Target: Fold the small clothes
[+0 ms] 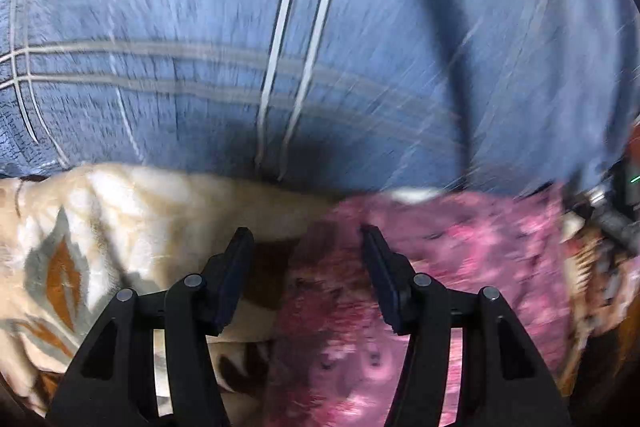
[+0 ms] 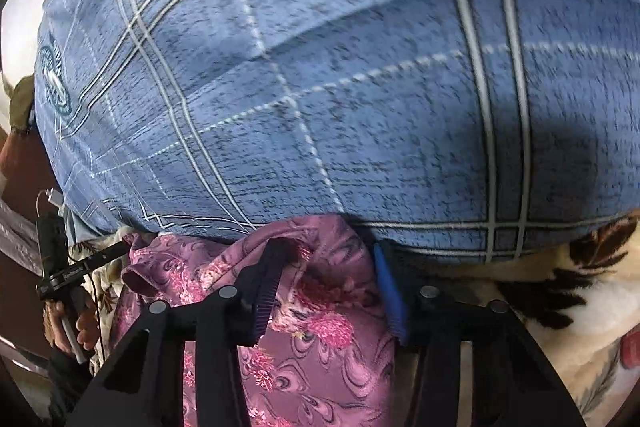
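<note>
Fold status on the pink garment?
Done: nothing visibly folded; the pink floral garment lies rumpled at the blue bedsheet's edge. In hand: the right hand-held gripper straddles a bunch of it; the left hand-held gripper is open above it. Left: every fold.

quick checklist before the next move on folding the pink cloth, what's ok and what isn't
1. Pink cloth between the right gripper fingers: ok, fabric lies between them.
2. Right gripper pressing on the cloth: cannot tell; the jaws stand apart around bunched fabric.
3. Left gripper over the cloth: ok, its jaws stand apart above the cloth's edge.
4. Left gripper holding anything: not ok, nothing gripped.
5. Cloth spread flat: not ok, it is bunched and creased.
6. Blue checked sheet free for laying the cloth out: ok, nothing lies on the part in view.
</note>
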`<move>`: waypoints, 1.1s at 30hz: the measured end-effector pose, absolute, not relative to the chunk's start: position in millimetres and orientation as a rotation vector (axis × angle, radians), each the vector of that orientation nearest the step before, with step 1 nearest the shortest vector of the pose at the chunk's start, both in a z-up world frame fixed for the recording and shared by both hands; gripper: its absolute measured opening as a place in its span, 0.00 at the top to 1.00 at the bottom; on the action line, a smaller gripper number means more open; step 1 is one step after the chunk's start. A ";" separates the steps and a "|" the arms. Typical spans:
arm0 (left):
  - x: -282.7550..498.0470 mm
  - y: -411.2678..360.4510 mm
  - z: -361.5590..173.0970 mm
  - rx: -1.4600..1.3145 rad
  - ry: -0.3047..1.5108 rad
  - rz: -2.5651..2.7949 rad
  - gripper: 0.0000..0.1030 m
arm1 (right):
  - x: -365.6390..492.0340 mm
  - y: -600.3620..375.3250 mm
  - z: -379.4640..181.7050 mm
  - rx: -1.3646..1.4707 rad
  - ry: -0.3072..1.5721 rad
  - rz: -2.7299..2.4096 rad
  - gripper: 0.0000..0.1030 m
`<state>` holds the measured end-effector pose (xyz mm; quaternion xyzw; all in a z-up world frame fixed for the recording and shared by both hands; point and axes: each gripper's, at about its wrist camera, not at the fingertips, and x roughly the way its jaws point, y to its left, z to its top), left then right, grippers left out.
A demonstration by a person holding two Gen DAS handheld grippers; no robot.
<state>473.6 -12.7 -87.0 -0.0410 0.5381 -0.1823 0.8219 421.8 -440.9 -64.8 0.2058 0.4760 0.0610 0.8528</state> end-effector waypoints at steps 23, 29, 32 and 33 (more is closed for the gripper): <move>244.1 81.7 35.8 -0.383 0.868 -0.582 0.94 | 221.8 -408.4 21.2 0.526 0.836 0.302 0.93; 158.3 94.1 -38.5 -0.537 0.995 -0.502 0.94 | 109.8 -397.8 -30.5 0.634 0.895 0.263 0.93; 142.7 100.4 -83.3 -0.606 1.070 -0.422 0.94 | 82.9 -393.2 -71.8 0.699 0.932 0.200 0.93; 135.4 102.2 -84.2 -0.634 1.077 -0.421 0.94 | 79.9 -391.1 -84.0 0.708 0.951 0.179 0.93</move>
